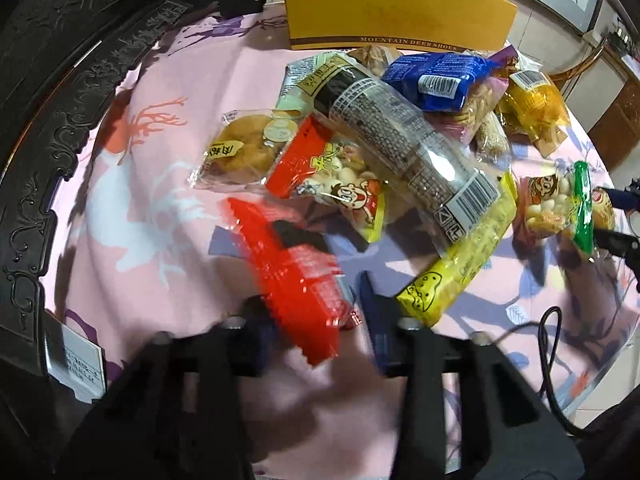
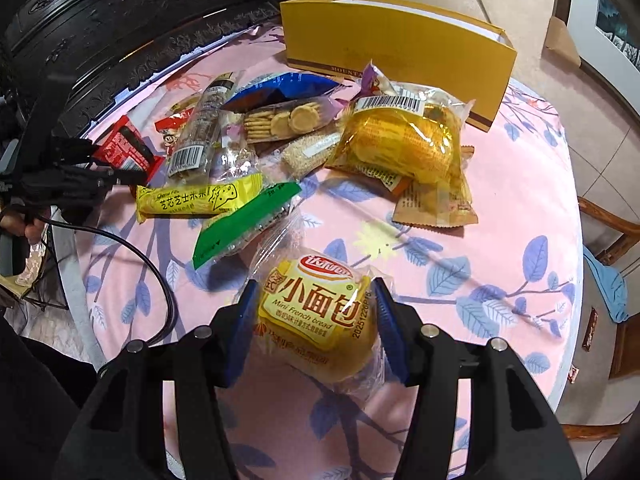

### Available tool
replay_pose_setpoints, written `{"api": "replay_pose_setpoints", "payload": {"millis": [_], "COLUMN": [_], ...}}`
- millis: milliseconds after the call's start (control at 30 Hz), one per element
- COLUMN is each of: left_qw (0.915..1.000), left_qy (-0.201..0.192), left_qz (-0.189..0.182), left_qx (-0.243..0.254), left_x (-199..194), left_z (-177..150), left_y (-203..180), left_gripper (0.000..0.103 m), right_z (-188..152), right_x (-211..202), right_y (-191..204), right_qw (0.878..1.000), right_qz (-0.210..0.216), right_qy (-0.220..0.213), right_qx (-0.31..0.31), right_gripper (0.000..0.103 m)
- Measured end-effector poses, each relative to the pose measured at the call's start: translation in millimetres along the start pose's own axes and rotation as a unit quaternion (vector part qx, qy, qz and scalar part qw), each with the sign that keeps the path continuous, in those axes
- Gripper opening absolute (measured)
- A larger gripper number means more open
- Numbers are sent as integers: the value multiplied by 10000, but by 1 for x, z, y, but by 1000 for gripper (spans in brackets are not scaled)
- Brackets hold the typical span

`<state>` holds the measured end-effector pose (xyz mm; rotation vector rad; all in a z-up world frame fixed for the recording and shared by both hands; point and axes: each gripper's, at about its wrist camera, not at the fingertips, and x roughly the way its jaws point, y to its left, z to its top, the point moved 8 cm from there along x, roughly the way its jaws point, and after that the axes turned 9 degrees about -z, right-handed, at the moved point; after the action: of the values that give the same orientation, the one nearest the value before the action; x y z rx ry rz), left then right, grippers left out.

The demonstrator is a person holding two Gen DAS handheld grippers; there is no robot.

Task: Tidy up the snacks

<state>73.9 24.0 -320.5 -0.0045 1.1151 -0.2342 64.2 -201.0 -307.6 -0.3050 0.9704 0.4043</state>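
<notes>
My left gripper (image 1: 316, 312) has a blurred red packet (image 1: 288, 272) tilted between its fingers, close to the pink tablecloth (image 1: 152, 240). The right wrist view shows that gripper (image 2: 116, 164) at the far left with the red packet (image 2: 120, 144) in it. My right gripper (image 2: 314, 284) is shut on a yellow mini French bread packet (image 2: 316, 308), both pads pressing its wrapper. A pile of snacks lies beyond: a long clear packet (image 1: 408, 148), a blue packet (image 1: 436, 76), a yellow cheese bar (image 2: 192, 200), crackers (image 2: 288, 120) and a yellow cake bag (image 2: 400, 144).
An open yellow shoe box (image 2: 392, 44) stands at the back of the round table. Dark carved furniture (image 1: 48, 120) curves along the left. A black cable (image 1: 548, 344) trails over the near edge. A wooden chair (image 2: 612, 232) stands to the right.
</notes>
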Motion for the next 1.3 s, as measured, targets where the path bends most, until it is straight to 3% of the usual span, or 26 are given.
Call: {"api": "replay_pose_setpoints", "payload": {"millis": [67, 467, 700, 900, 1033, 1133, 1300], "left_qw": [10000, 9979, 9903, 9765, 9655, 9597, 9604], "left_qy": [-13, -532, -1282, -2012, -2420, -2622, -2595], "left_qz": [-47, -375, -497, -640, -764, -761, -873], "left_qx": [21, -15, 189, 440, 579, 667, 510], "left_x": [0, -40, -96, -139, -156, -152, -108], "left_z": [1, 22, 72, 138, 203, 253, 345], "left_y": [0, -12, -26, -41, -49, -51, -51], "left_gripper": [24, 22, 22, 22, 22, 22, 22], "right_z": [1, 23, 64, 125, 181, 221, 286], "right_x": [-4, -45, -77, -101, -110, -106, -76], "right_y": [1, -16, -36, -59, -91, -117, -152], "right_qw": [10000, 9989, 9949, 9869, 9778, 9703, 9620], "right_qz": [14, -164, -265, -316, -350, -529, -734], "right_qy": [-1, -305, -834, -1483, -1920, -2170, -2341], "right_qx": [7, 329, 499, 543, 765, 934, 1197], "right_gripper": [56, 56, 56, 56, 56, 56, 56]}}
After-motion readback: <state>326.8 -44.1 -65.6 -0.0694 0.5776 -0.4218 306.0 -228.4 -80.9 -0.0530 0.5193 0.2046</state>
